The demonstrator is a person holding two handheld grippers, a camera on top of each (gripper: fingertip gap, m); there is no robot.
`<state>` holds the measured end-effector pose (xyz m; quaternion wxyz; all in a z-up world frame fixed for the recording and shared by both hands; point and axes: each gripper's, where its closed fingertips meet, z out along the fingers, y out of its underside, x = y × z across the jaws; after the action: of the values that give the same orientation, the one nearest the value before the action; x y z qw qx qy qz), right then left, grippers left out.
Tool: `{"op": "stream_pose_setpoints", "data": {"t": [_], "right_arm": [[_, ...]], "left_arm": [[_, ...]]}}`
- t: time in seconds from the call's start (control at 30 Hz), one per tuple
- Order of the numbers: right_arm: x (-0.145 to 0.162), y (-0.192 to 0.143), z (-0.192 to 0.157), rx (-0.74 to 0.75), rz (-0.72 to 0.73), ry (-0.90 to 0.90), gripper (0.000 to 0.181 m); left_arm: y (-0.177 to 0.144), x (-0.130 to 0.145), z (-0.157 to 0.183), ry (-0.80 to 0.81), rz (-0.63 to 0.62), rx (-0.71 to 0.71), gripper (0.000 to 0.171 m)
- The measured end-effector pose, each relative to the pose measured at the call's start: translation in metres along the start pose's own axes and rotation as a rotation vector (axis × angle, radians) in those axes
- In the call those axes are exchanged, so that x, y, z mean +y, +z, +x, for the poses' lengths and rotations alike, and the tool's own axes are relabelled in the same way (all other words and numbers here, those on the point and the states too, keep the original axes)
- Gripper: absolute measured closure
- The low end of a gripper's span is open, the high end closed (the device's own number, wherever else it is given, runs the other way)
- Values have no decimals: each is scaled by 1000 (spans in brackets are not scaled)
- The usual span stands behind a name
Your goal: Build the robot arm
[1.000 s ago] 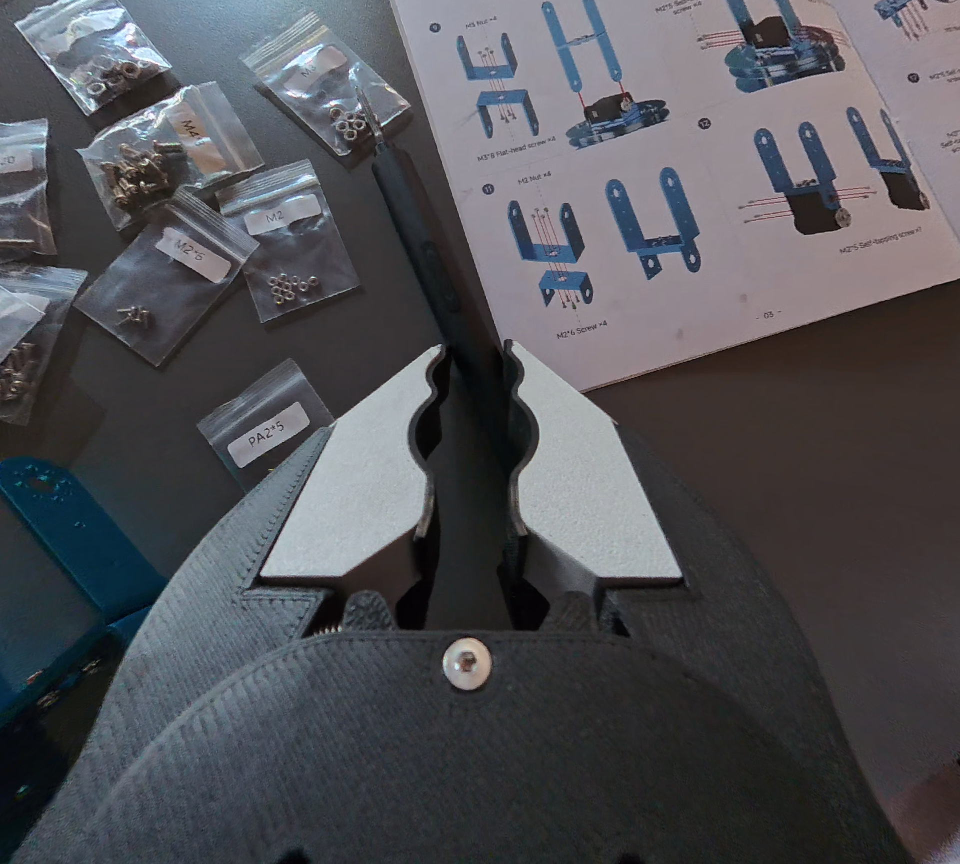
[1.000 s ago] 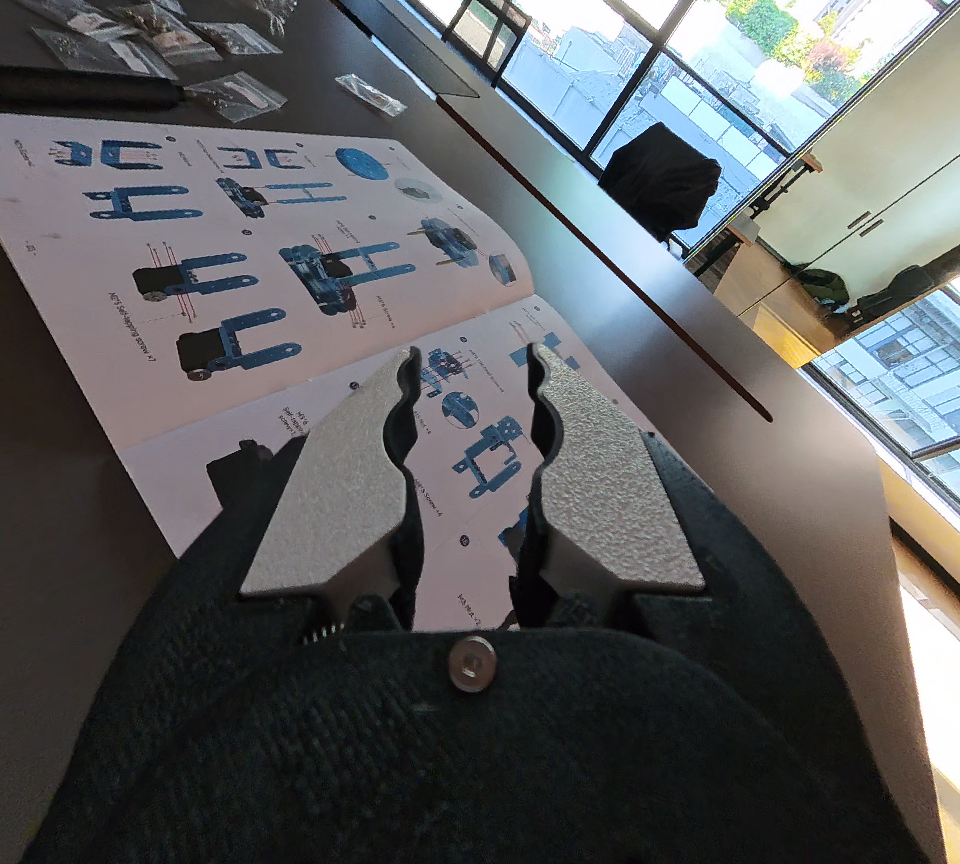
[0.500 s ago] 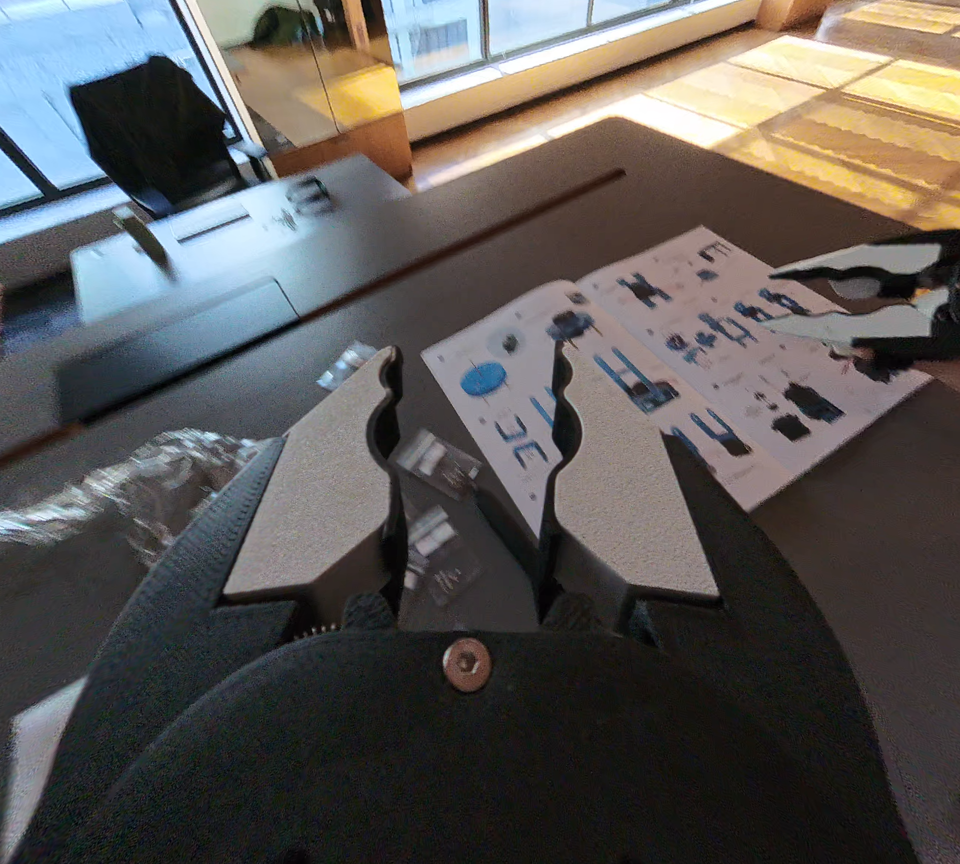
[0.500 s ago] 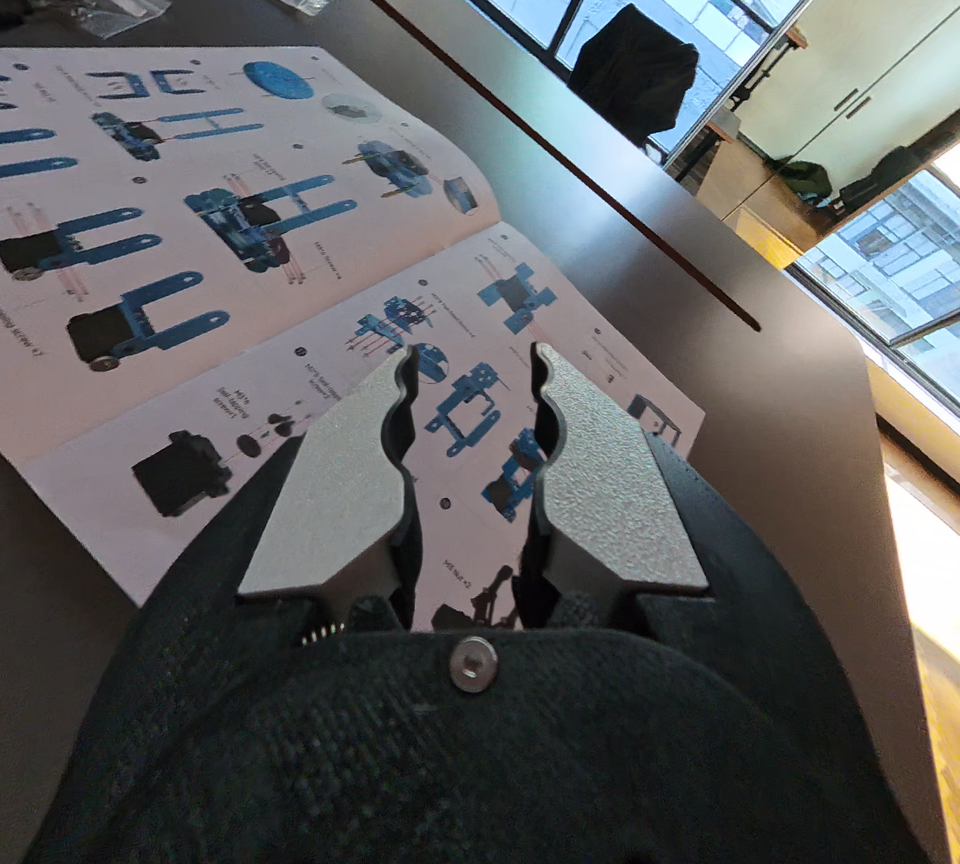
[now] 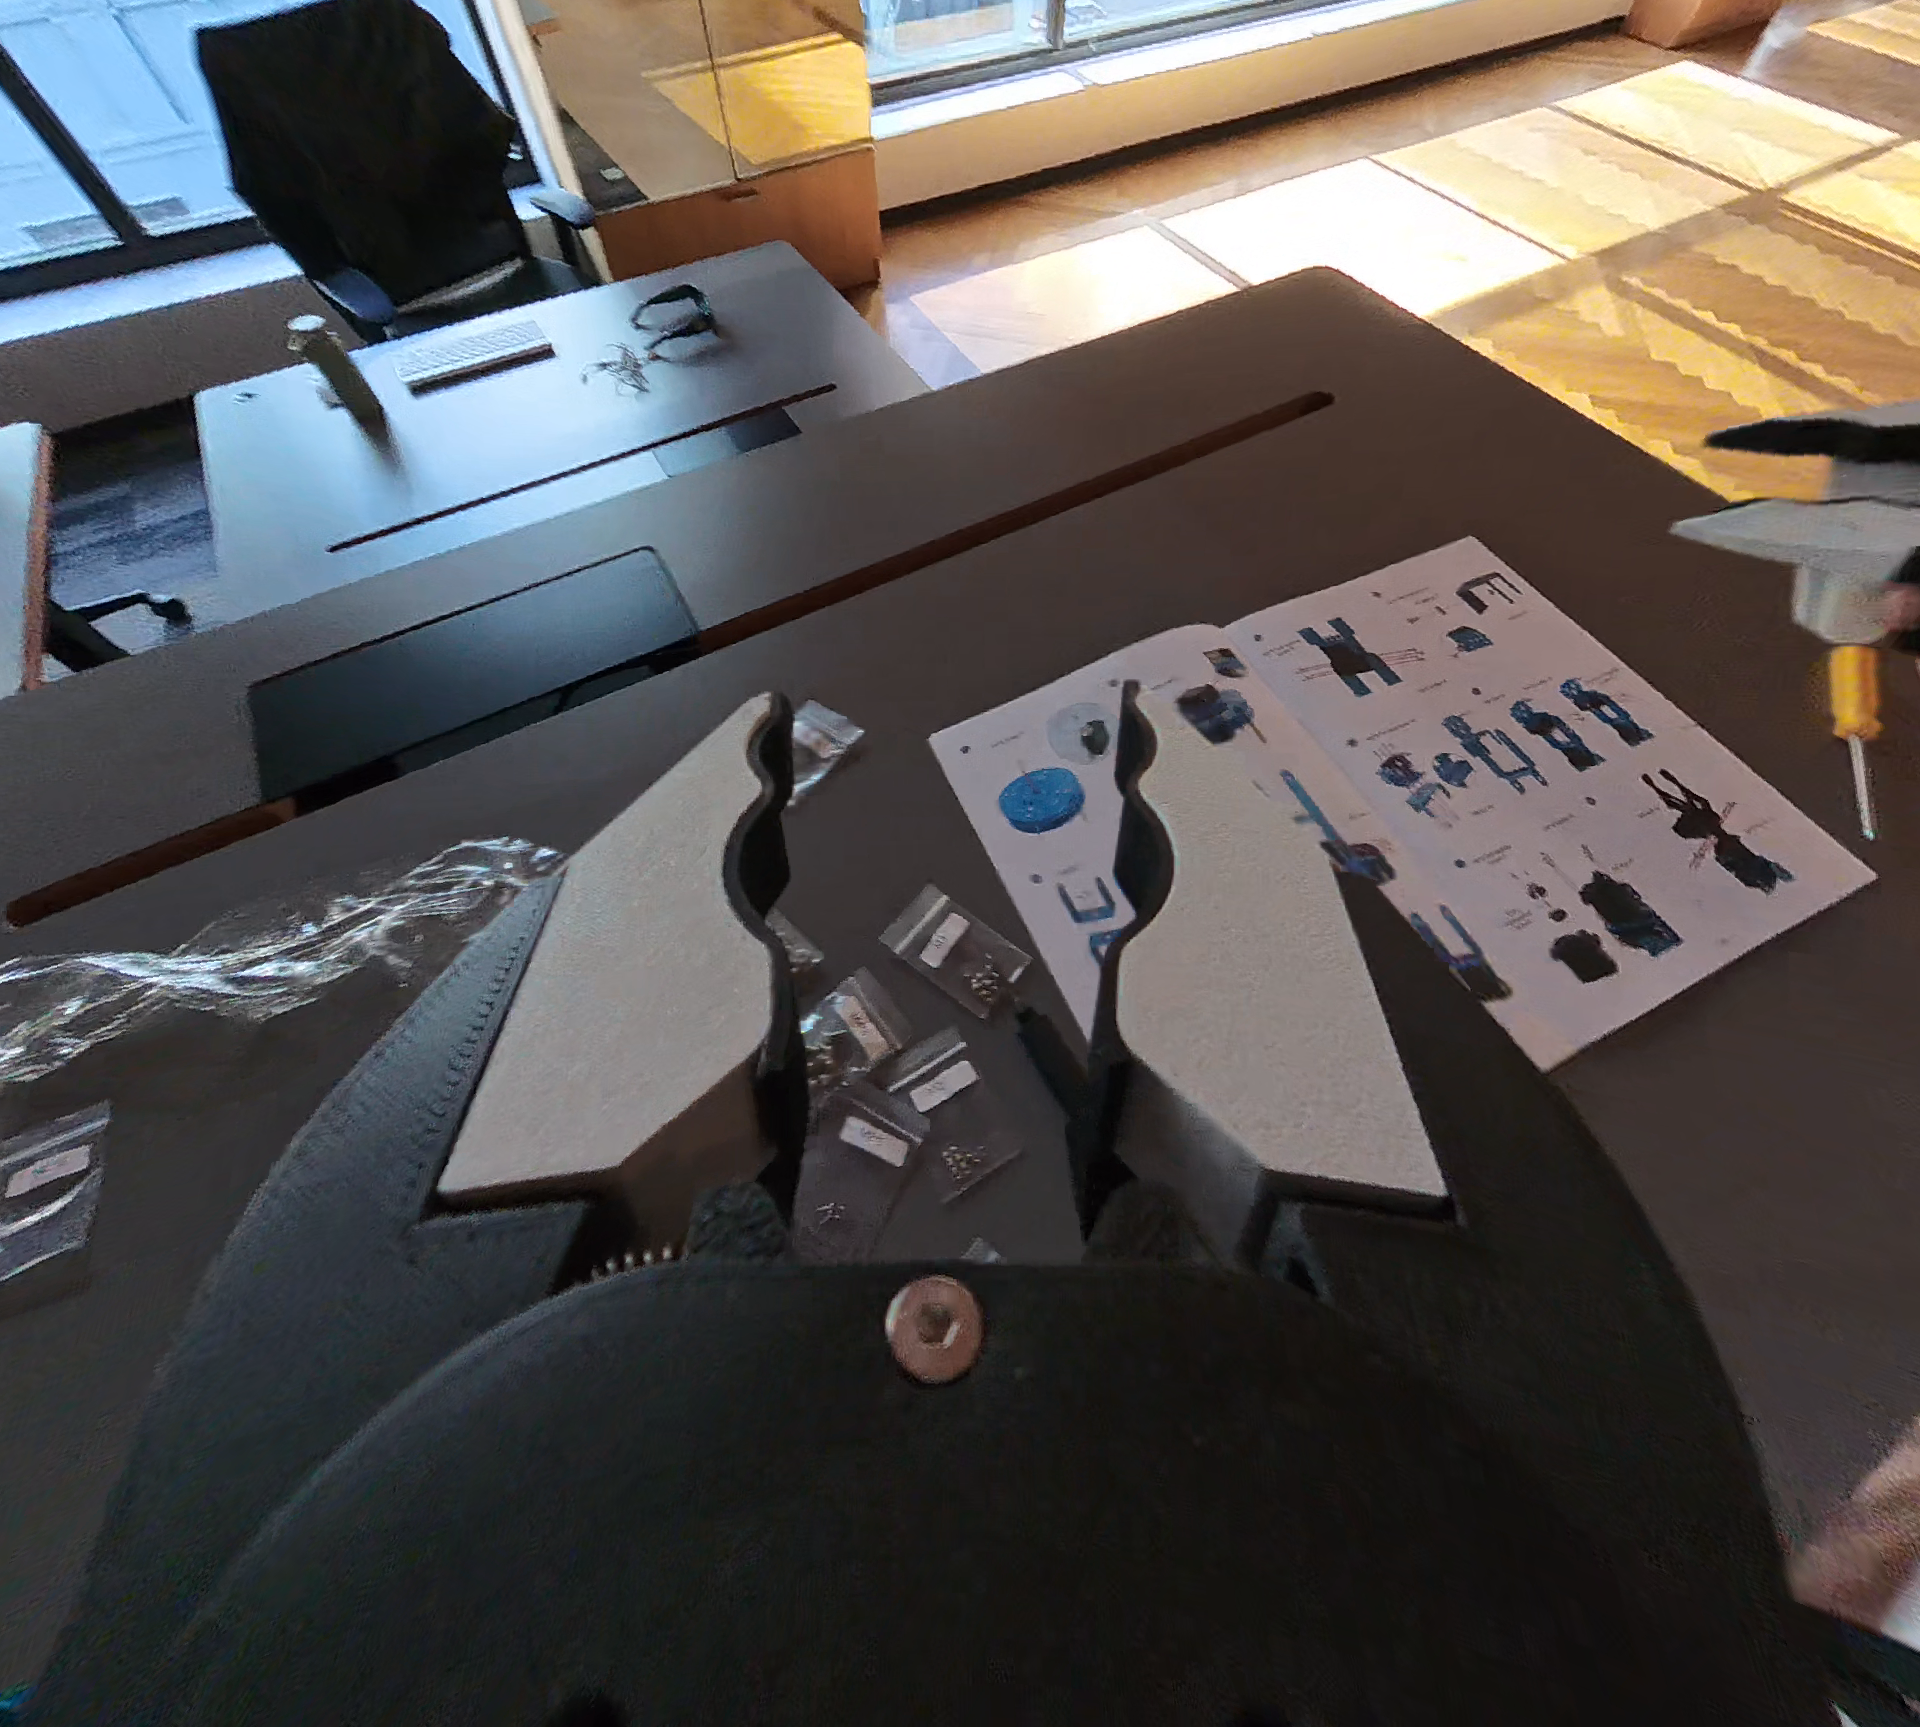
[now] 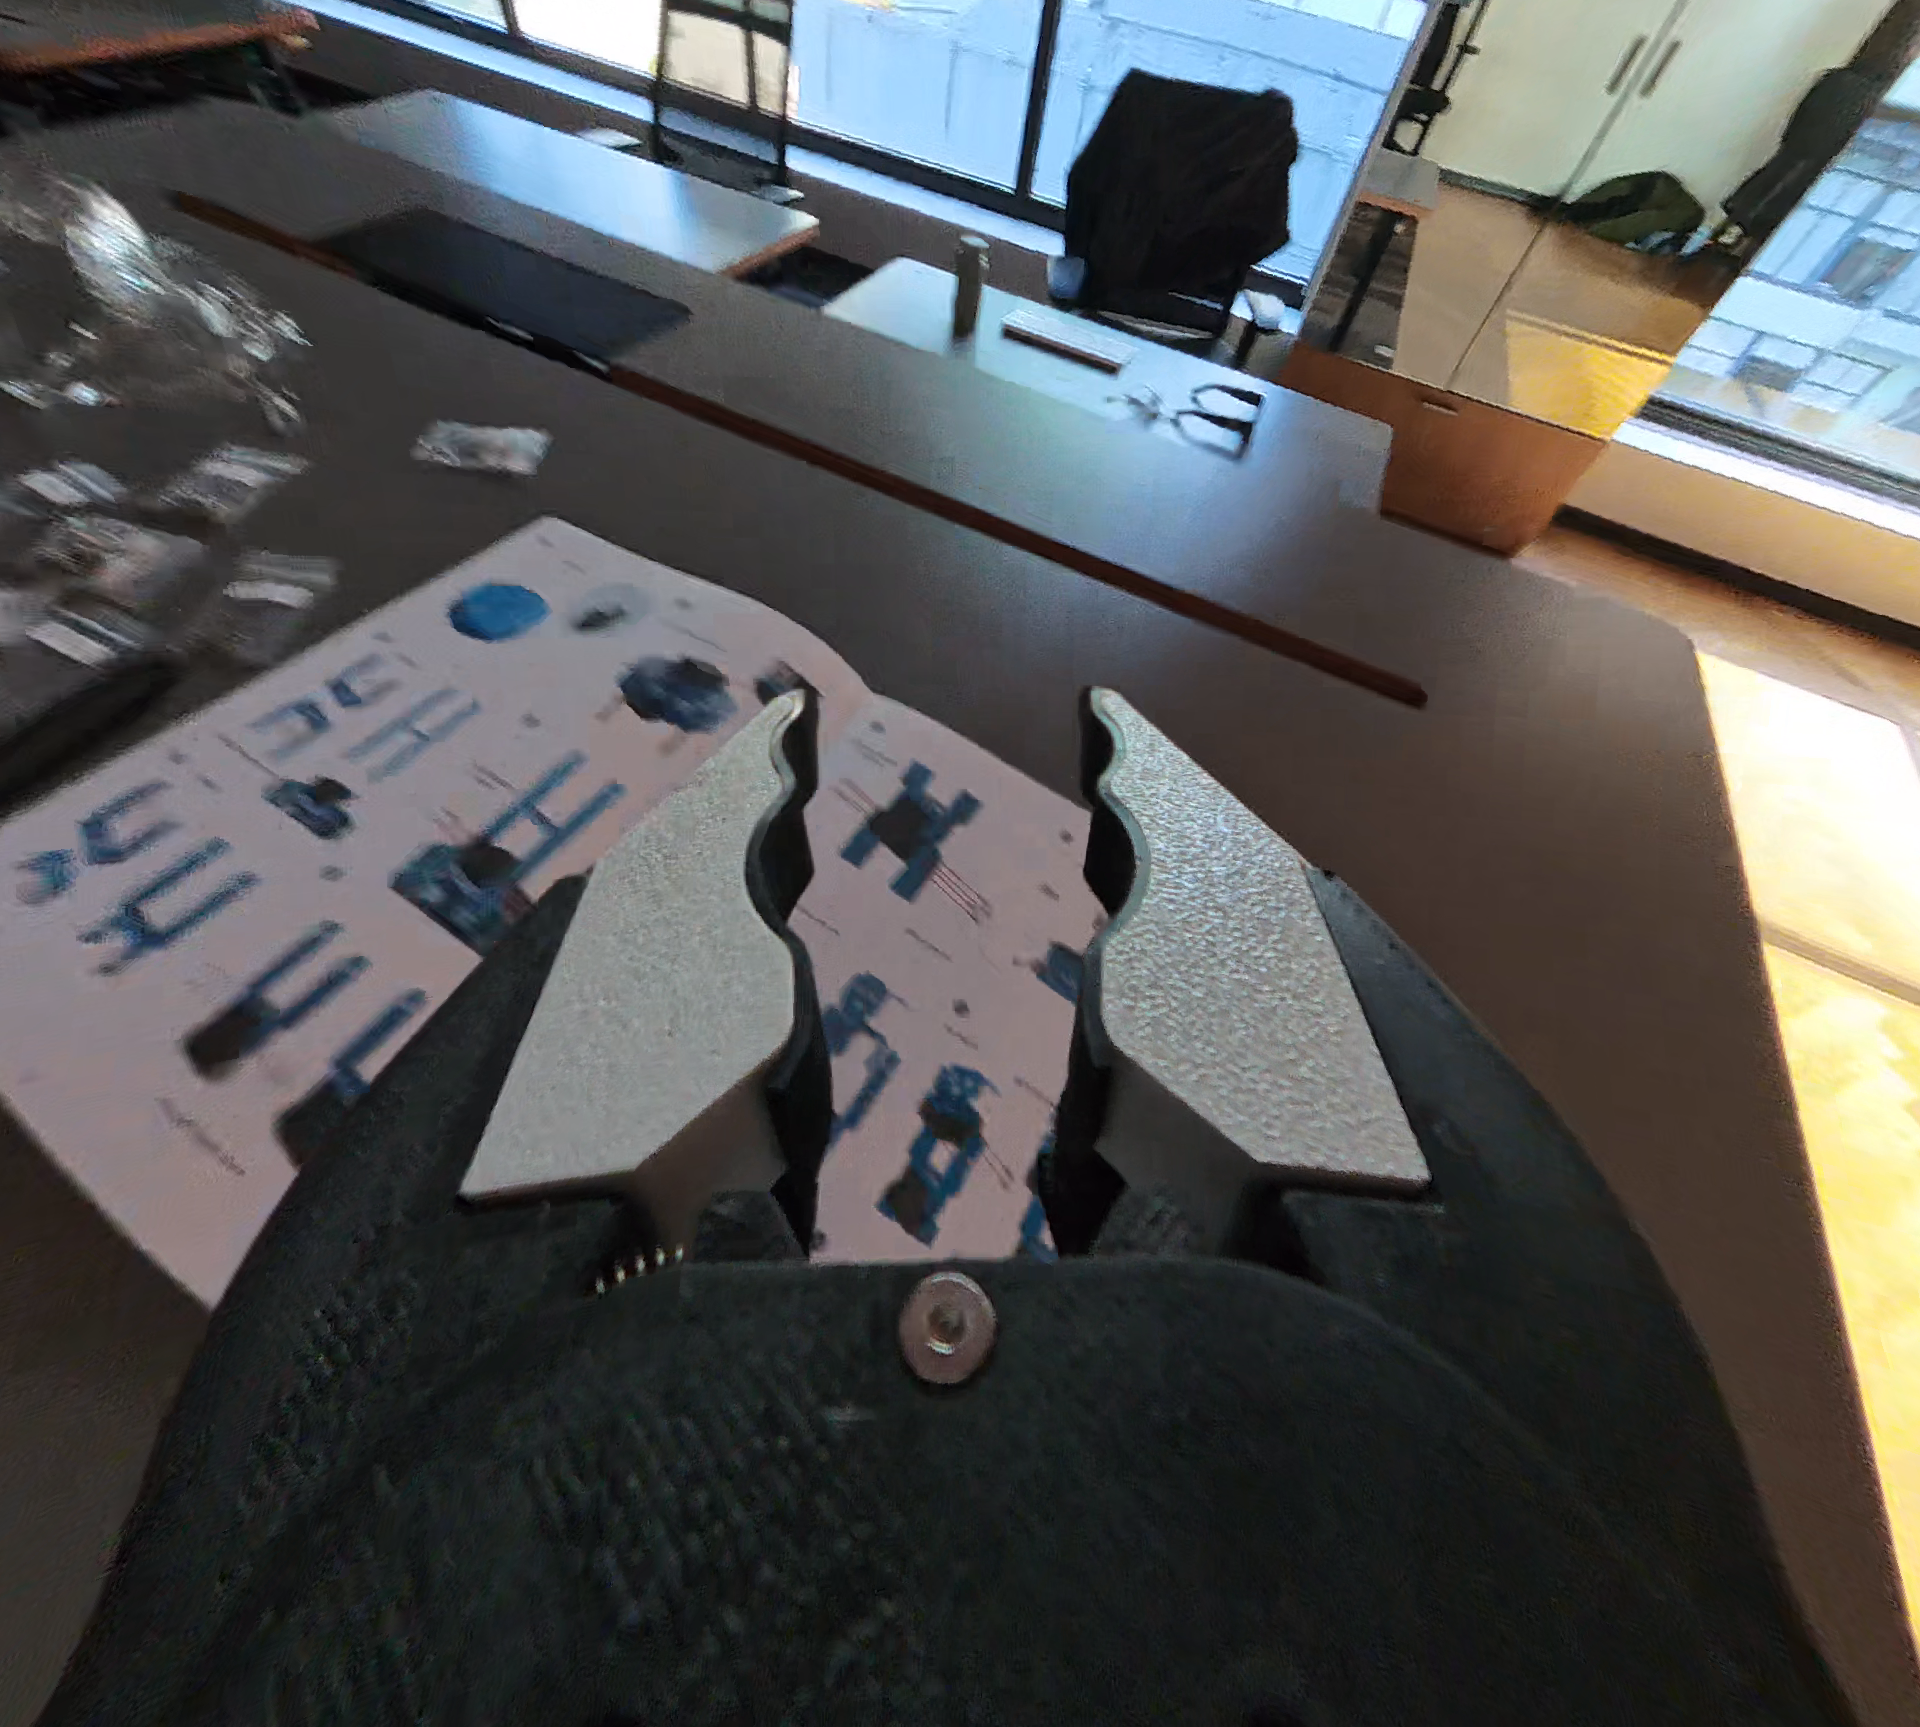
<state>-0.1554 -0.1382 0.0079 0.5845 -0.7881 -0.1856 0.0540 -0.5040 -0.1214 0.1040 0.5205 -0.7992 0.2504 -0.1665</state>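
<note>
Both grippers have lifted off the dark table (image 5: 1558, 389). Left gripper (image 5: 951, 721) spread, empty, above small parts bags (image 5: 951, 945). Right gripper (image 6: 945, 706) spread, empty, over open booklet (image 6: 312, 794).

Dark table (image 5: 1558, 472), open instruction booklet (image 5: 1455, 804), small clear hardware bags (image 5: 951, 945), crumpled plastic wrap (image 5: 260, 950), yellow-handled screwdriver (image 5: 1849, 721)

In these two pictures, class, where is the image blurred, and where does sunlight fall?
Right wrist view: the open booklet and plastic bags are smeared by motion; sun strikes the floor. Left wrist view: mostly sharp, the small bags readable as shapes, the wooden floor sunlit, edges bowed by the wide lens.
</note>
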Motion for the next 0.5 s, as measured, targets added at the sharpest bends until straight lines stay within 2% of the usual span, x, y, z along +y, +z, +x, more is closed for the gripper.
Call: {"op": "stream_pose_setpoints", "data": {"t": [0.07,0.1,0.2,0.3,0.37,0.5], "right_arm": [[-45,1,-23,-70,0,-10,130],[-58,5,-33,-75,-51,-38,130],[-73,27,-51,-14,-235,-132,127],[-64,59,-79,-53,-377,-205,122],[-55,79,-91,-94,-394,-196,124],[-47,105,-83,-90,-452,-226,127]], "left_arm": [[-4,1,-16,13,6,-72,112],[-2,6,-22,35,-20,-97,112],[18,24,-35,47,-136,-163,107],[51,34,-47,127,-208,-269,104],[69,48,-63,234,-304,-401,100],[88,66,-87,517,-467,-634,97]]}}
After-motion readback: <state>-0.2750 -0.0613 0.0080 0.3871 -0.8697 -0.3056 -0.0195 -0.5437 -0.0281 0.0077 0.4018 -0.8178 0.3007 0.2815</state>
